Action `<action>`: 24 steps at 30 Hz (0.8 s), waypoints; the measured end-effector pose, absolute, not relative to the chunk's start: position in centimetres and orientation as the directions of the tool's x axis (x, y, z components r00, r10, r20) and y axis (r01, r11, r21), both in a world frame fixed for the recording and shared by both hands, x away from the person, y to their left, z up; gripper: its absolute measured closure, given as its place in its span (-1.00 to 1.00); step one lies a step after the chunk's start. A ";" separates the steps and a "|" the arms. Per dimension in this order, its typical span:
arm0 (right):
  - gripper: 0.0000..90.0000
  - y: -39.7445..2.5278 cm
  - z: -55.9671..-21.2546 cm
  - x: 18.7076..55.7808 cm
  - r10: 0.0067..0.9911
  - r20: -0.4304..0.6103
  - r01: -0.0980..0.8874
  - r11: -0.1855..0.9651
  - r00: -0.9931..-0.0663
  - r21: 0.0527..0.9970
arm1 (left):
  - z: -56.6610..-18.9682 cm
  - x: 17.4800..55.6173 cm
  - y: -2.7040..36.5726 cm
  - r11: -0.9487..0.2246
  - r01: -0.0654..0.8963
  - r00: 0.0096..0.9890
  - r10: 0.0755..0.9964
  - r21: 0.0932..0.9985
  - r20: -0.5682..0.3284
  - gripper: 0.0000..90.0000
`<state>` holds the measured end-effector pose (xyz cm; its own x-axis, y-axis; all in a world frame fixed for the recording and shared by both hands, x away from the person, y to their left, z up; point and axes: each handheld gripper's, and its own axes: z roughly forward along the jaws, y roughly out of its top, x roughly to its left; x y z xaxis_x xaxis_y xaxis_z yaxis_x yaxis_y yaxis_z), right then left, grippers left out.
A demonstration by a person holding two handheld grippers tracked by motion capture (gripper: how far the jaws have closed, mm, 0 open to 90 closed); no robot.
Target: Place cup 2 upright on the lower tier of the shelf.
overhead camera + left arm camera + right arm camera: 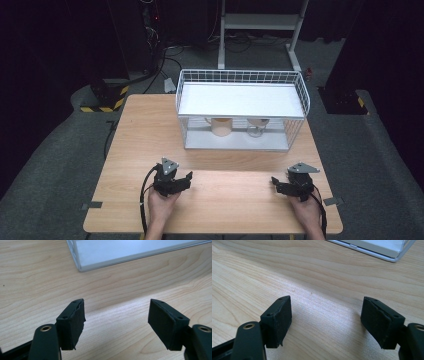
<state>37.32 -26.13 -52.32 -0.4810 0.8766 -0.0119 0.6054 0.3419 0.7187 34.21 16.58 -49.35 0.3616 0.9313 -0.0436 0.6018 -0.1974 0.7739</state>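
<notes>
Two black two-jaw grippers rest low over the light wood-grain tabletop (pixel 150 130) near its near edge, one in each of the person's hands. The left gripper (pixel 186 178) sits toward the near left part of the tabletop, its hand (pixel 161 201) coming in from the bottom with the forearm roughly straight, the tool angled toward the right; its fingers (pixel 72 323) are spread wide apart with bare wood between them, grasping nothing. The right gripper (pixel 275 182) lies toward the near right corner, its hand (pixel 303 207) behind it and the tool angled toward the left, so the two grippers point loosely toward each other, well apart; its fingers (pixel 277 320) are likewise released, with wood alone between them. Each gripper carries one grey three-cornered plate on top and one dark cable trailing back along the wrist. At the far edge of the tabletop stands one white wire-mesh basket rack with a flat white shelf (pixel 240 75); its pale base corner shows in both gripper views. Under that shelf stand two vessels: one tan cylindrical cup (pixel 221 126) to the left and one clear glass (pixel 256 129) just to its right, apart from each other. No writing or label can be read on anything.
</notes>
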 end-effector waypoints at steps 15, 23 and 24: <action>-0.44 -26.1 -52.3 37.3 0.877 -0.011 0.606 0.342 -0.481 0.718 | -51.2 34.5 17.4 -0.211 0.642 0.316 0.949 0.737 -0.004 -0.33; -0.44 -26.1 -52.3 37.3 0.877 -0.011 0.606 0.341 -0.480 0.719 | -52.0 34.9 17.8 -0.230 0.652 0.293 0.955 0.723 0.040 -0.33; -0.45 -26.1 -52.3 37.3 0.877 -0.011 0.606 0.341 -0.480 0.719 | -52.1 34.9 17.8 -0.225 0.655 0.286 0.957 0.721 0.039 -0.33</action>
